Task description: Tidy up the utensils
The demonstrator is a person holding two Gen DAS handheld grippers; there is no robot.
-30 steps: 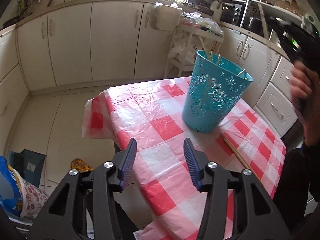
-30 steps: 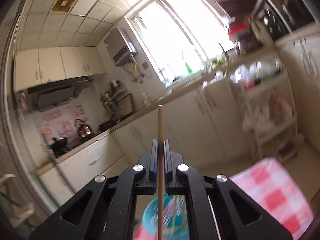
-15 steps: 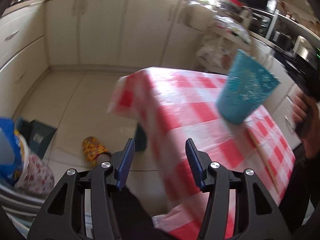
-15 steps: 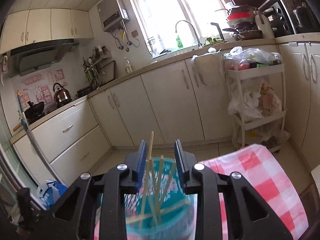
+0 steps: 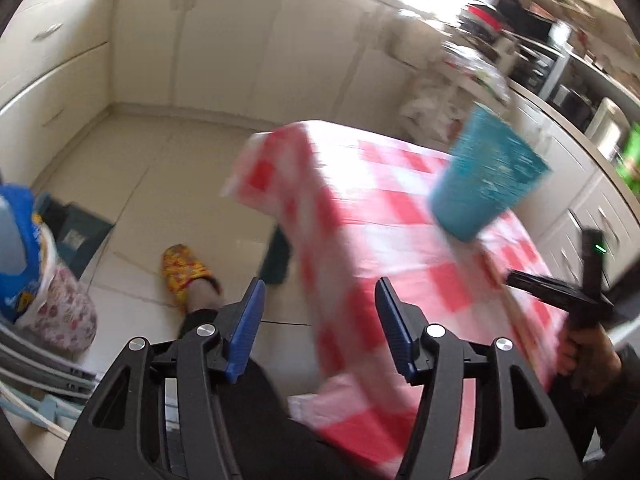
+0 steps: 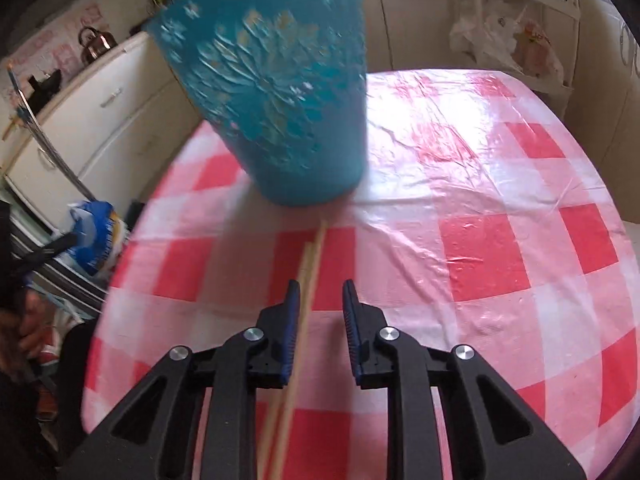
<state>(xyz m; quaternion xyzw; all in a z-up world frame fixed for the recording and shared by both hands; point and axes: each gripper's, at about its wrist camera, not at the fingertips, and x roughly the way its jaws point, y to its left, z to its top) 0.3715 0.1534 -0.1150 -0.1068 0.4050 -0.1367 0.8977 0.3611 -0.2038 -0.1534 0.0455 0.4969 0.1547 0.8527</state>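
Chopsticks (image 6: 309,276) lie on the red-and-white checked tablecloth (image 6: 480,240), a pair of pale wooden sticks side by side, their far tips stopping just short of the foot of the teal basket (image 6: 280,92). The basket, a tall cup with cut-out flower patterns, stands upright on the cloth beyond them, blurred.

The right gripper (image 6: 320,300) hangs over the near part of the sticks. Its jaws have just been closing a little and stand narrowly apart; the chopsticks run under and beside the left blue pad, and whether that pad touches them cannot be told. Nothing is clamped.

The left gripper (image 5: 318,320) hovers off the table's corner, above the floor, its jaws roughly half open and just having widened, with nothing between them. From its view the basket (image 5: 486,184) sits toward the far right of the table, and the other gripper's black body appears at the right edge in a hand (image 5: 580,356).

Below the left gripper a foot in a yellow patterned slipper (image 5: 182,272) rests on pale floor tiles (image 5: 120,184). A blue-and-white bag (image 5: 24,240) stands at the left. Cream cabinets (image 5: 200,40) line the walls, a white trolley rack (image 6: 516,20) with plastic bags stands behind the table, and a kettle (image 6: 94,44) sits on the counter.
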